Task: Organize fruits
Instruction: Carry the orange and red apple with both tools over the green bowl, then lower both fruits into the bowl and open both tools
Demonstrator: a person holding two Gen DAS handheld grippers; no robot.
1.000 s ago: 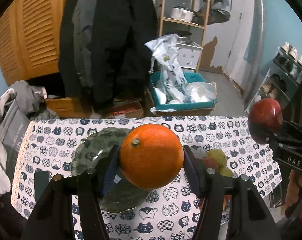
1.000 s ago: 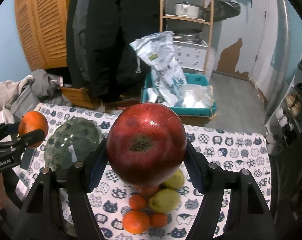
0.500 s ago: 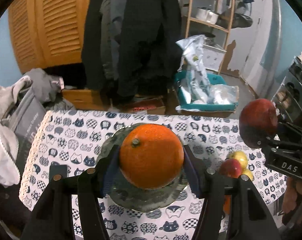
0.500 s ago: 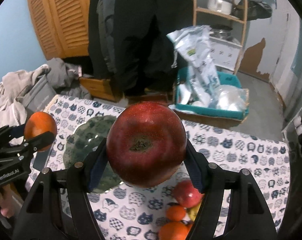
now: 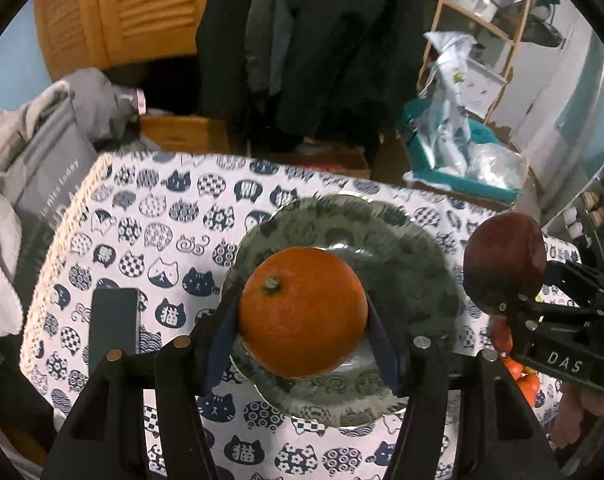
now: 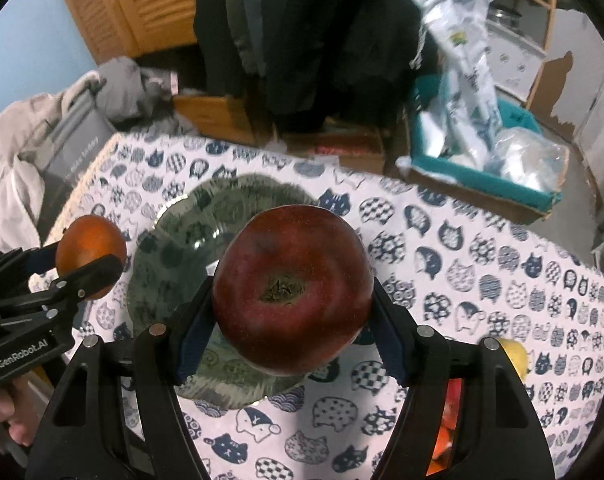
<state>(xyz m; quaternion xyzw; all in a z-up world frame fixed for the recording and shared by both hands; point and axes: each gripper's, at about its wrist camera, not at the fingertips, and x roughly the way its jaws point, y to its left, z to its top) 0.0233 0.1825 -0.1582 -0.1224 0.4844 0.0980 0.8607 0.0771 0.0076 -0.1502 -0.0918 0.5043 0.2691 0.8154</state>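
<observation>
My left gripper (image 5: 302,316) is shut on an orange (image 5: 302,312) and holds it above the near part of a dark green patterned plate (image 5: 381,240). My right gripper (image 6: 294,312) is shut on a dark red apple (image 6: 294,292) and holds it above the right part of the same plate (image 6: 182,240). The apple also shows at the right of the left wrist view (image 5: 505,264), and the orange at the left of the right wrist view (image 6: 90,252). More fruit lies on the cloth to the right: a yellow one (image 6: 513,356) and orange ones (image 5: 525,376).
The table has a cat-print cloth (image 5: 142,220). A dark phone (image 5: 112,328) lies left of the plate. Clothes and a grey bag (image 5: 42,168) sit beyond the table's left edge. A teal crate with bags (image 5: 461,160) stands on the floor behind.
Both grippers have moved left and down toward the plate, each keeping its fruit. The plate now lies under both fruits, and the fruit pile has slid to the right edge of view.
</observation>
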